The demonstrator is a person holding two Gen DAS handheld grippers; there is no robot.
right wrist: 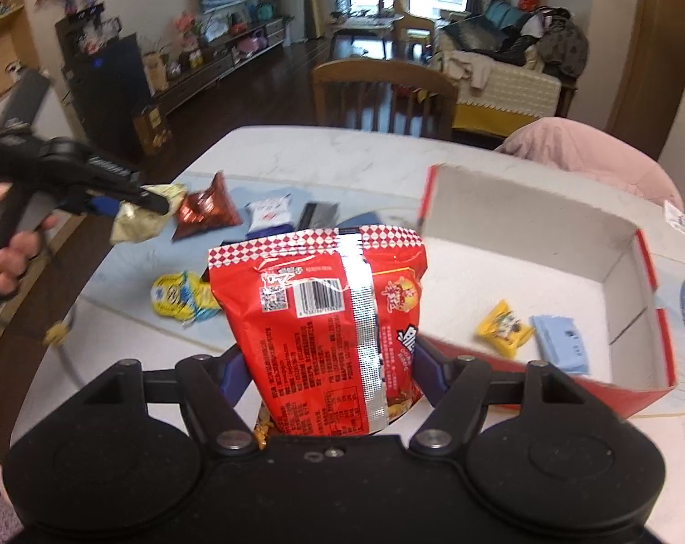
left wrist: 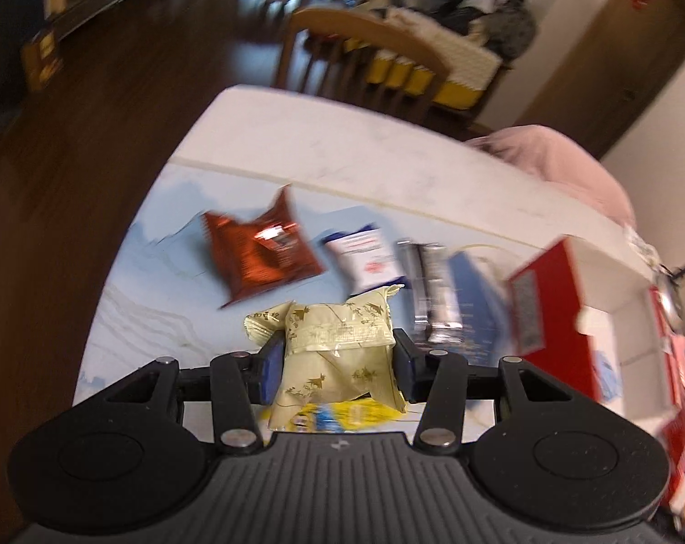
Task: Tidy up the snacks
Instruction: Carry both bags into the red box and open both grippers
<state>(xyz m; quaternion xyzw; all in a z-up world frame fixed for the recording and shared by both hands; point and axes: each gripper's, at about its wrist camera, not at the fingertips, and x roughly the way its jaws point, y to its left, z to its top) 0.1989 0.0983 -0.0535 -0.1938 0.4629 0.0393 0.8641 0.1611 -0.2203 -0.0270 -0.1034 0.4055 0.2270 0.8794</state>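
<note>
Two grippers are each holding a snack above the desk (right wrist: pixel 324 154). The left gripper (left wrist: pixel 331 365) is pinching a cream packet (left wrist: pixel 338 344), and the right gripper (right wrist: pixel 329 367) is pinching a big red bag (right wrist: pixel 324 317) just beside the open red box (right wrist: pixel 524 245). A yellow pack (right wrist: pixel 505 327) and a blue pack (right wrist: pixel 562 345) are lying inside the box. More snacks are waiting on the desk: a shiny brown bag (left wrist: pixel 263 251), a white pack (left wrist: pixel 365 260) and a yellow bag (right wrist: pixel 181 295). It looks like the carrying step. Next, each snack probably needs moving over the box and letting go inside.
</note>
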